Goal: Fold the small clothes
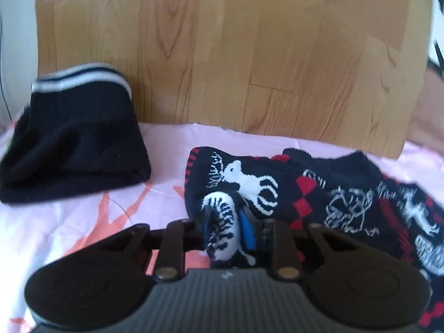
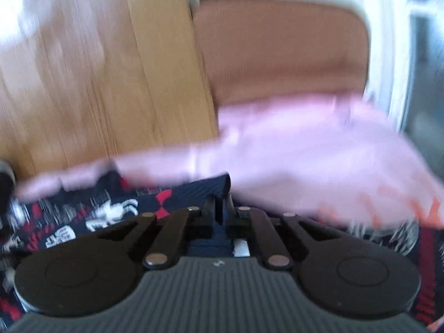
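The left gripper (image 1: 226,223) is pinching a bunched fold of the patterned sweater (image 1: 302,191), its jaws drawn in tight on a roll of black-and-white knit, with a blue pad showing on the right finger. The sweater, dark navy with white animal figures and red diamonds, is lying rumpled on the pink sheet (image 1: 83,216) and spreading off to the right. Further left, well apart from it, a folded dark knit garment (image 1: 75,149) with a white-striped band is sitting on the same sheet, its far edge up against the wooden board (image 1: 222,50).

Over on the right wrist view everything is smearing with motion blur. The right gripper (image 2: 220,206) is sitting with its fingers nearly together on the navy edge of the sweater (image 2: 111,211); the cloth is running between them, so it is gripping that hem. Pink sheet (image 2: 305,161) is lying beyond, with a brown chair seat (image 2: 277,55) behind.
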Action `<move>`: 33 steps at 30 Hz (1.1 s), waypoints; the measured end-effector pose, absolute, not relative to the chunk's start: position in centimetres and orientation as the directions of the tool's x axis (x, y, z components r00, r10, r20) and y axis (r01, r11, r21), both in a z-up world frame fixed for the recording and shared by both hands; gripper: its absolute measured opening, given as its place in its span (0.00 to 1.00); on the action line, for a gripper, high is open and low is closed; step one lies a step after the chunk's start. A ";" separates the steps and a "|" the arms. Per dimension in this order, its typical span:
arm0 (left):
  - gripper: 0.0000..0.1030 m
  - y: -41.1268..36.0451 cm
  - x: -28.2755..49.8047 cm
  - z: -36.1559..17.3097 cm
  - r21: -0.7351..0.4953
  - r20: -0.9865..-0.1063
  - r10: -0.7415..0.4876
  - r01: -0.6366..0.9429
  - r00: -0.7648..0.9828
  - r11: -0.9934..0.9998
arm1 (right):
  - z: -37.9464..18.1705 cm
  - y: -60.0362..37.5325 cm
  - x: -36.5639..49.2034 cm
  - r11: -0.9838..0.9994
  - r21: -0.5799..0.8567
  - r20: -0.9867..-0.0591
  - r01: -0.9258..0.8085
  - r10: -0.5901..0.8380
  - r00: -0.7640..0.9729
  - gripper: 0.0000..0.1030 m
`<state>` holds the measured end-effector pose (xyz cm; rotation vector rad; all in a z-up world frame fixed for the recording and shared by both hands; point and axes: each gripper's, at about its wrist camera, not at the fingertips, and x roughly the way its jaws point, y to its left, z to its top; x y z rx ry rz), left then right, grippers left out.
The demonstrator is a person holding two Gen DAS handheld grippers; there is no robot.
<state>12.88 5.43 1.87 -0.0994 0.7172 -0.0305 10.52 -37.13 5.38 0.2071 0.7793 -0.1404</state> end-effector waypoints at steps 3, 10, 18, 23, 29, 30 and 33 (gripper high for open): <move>0.45 5.0 12.6 2.0 -0.047 -0.673 -0.025 -0.010 0.739 0.999 | 5.5 -39.4 7.9 0.934 0.246 -0.694 0.258 -0.017 0.720 0.13; 0.44 5.9 9.7 5.7 -0.173 -0.551 -0.119 0.027 0.826 0.985 | 9.0 -47.9 -2.9 0.768 0.399 -0.638 0.501 -0.160 0.753 0.13; 0.40 1.8 11.0 2.4 -0.181 -0.670 -0.292 0.232 0.683 0.956 | 7.8 -55.1 -10.8 0.478 0.562 -0.642 0.675 -0.263 0.720 0.35; 0.40 1.3 10.5 2.1 -0.134 -0.660 -0.267 0.240 0.703 0.962 | 5.5 -57.1 -9.4 0.377 0.632 -0.615 0.677 -0.288 0.734 0.38; 0.39 2.9 10.5 3.7 -0.196 -0.643 -0.296 0.222 0.707 0.955 | 7.6 -56.9 -5.9 0.463 0.575 -0.610 0.674 -0.307 0.731 0.11; 0.39 3.9 10.3 4.5 -0.226 -0.608 -0.303 0.206 0.734 0.952 | 9.1 -56.0 -5.0 0.521 0.579 -0.577 0.627 -0.281 0.767 0.10; 0.40 7.7 10.0 6.8 -0.342 -0.525 -0.320 0.149 0.788 0.928 | 13.8 -51.1 -1.6 0.673 0.579 -0.493 0.461 -0.162 0.855 0.09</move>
